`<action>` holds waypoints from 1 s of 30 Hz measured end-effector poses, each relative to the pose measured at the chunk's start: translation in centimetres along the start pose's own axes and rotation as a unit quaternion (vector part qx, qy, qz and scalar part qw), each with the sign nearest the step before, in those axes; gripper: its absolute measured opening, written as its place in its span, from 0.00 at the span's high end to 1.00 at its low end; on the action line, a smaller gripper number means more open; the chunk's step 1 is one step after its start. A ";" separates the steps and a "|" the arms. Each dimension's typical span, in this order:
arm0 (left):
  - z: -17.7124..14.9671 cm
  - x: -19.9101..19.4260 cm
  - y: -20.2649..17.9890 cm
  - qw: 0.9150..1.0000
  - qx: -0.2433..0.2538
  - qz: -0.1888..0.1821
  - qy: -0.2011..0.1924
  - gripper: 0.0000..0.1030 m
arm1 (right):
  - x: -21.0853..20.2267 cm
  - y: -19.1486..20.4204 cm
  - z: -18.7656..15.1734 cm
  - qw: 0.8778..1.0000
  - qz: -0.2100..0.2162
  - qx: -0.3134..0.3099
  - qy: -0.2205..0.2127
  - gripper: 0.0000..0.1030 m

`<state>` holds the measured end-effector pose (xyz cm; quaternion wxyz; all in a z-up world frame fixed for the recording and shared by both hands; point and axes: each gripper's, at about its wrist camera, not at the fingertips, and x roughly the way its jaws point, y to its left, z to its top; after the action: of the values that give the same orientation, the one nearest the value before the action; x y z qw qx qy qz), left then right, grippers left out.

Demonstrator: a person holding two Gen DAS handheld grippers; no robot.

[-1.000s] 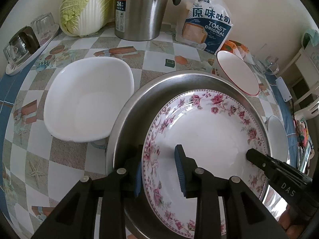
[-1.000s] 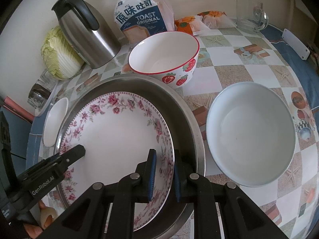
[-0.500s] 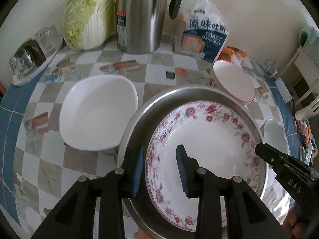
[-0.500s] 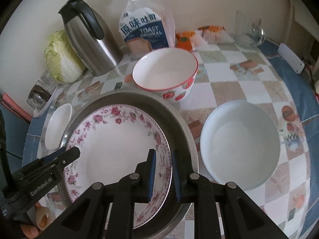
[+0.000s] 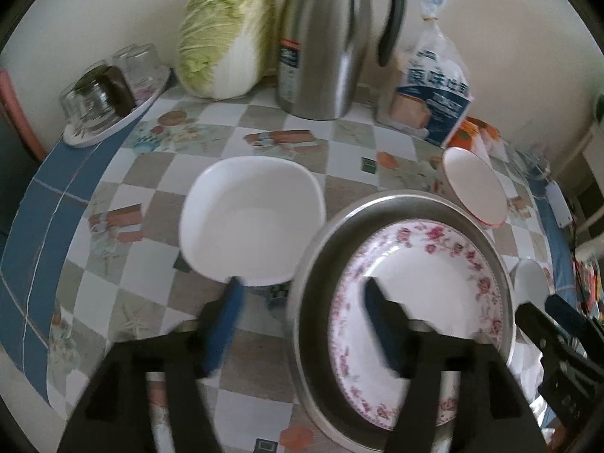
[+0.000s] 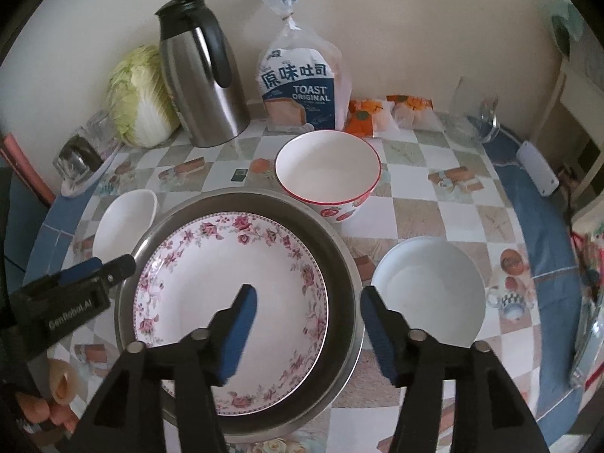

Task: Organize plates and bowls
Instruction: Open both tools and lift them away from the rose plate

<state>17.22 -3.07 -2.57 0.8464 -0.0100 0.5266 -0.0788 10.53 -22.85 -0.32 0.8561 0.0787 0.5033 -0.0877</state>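
Tabletop point(image 6: 445, 204), "TOAST ORIGINAL" bread bag point(image 6: 300, 87)

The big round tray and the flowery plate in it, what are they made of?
The tray looks like stainless steel: grey, with a shiny rim that catches the light. The flowery plate looks like glazed ceramic or porcelain: smooth, glossy white with pink roses printed round its edge. It could be melamine; the pictures cannot settle that.
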 end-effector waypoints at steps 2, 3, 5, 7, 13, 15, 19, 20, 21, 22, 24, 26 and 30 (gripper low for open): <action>0.0 -0.1 0.5 1.000 -0.011 0.005 -0.004 0.19 | 0.1 0.2 -0.1 1.000 0.003 -0.005 0.000 0.30; 0.0 -0.1 0.9 1.000 -0.017 0.009 -0.006 0.19 | 0.2 0.3 -0.2 1.000 0.004 -0.007 0.001 0.29; 0.0 0.0 1.2 1.000 -0.024 0.012 -0.006 0.19 | 0.4 0.4 -0.2 1.000 0.004 -0.009 0.002 0.26; 0.0 0.1 1.4 1.000 -0.025 0.015 -0.005 0.19 | 0.5 0.5 -0.3 1.000 0.004 -0.011 -0.001 0.22; 0.0 0.2 1.6 0.999 -0.027 0.022 -0.007 0.17 | 0.6 0.6 -0.3 1.000 0.007 -0.007 -0.006 0.09; 0.0 0.2 1.6 0.999 -0.029 0.020 -0.009 0.05 | 0.7 0.5 -0.3 1.000 0.006 -0.005 -0.005 0.06; 0.0 0.1 1.8 0.999 -0.033 0.021 -0.012 0.05 | 0.7 0.3 -0.3 1.000 0.003 -0.003 -0.010 0.00; 0.0 0.1 1.8 0.999 -0.035 0.019 -0.012 0.05 | 0.7 0.3 -0.3 1.000 0.002 -0.003 -0.012 0.00; 0.0 0.1 1.8 0.999 -0.036 0.019 -0.012 0.05 | 0.6 0.2 -0.3 1.000 0.000 -0.003 -0.016 0.00; 0.0 0.1 1.8 0.999 -0.036 0.019 -0.012 0.05 | 0.5 0.2 -0.2 1.000 0.000 -0.001 -0.020 0.00; 0.0 0.1 1.8 0.999 -0.036 0.021 -0.015 0.05 | 0.4 0.0 -0.2 1.000 0.000 -0.001 -0.026 0.00; 0.0 -0.1 1.9 0.999 -0.039 0.020 -0.020 0.05 | 0.2 0.0 -0.1 0.999 -0.002 -0.002 -0.035 0.00; 0.1 -0.4 2.1 0.998 -0.044 0.019 -0.028 0.05 | 0.1 -0.1 0.0 0.999 0.004 0.000 -0.047 0.00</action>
<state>17.39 -0.97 -2.36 0.8610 -0.0390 0.5056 -0.0393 10.52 -23.00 -0.38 0.8790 0.0763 0.4624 -0.0880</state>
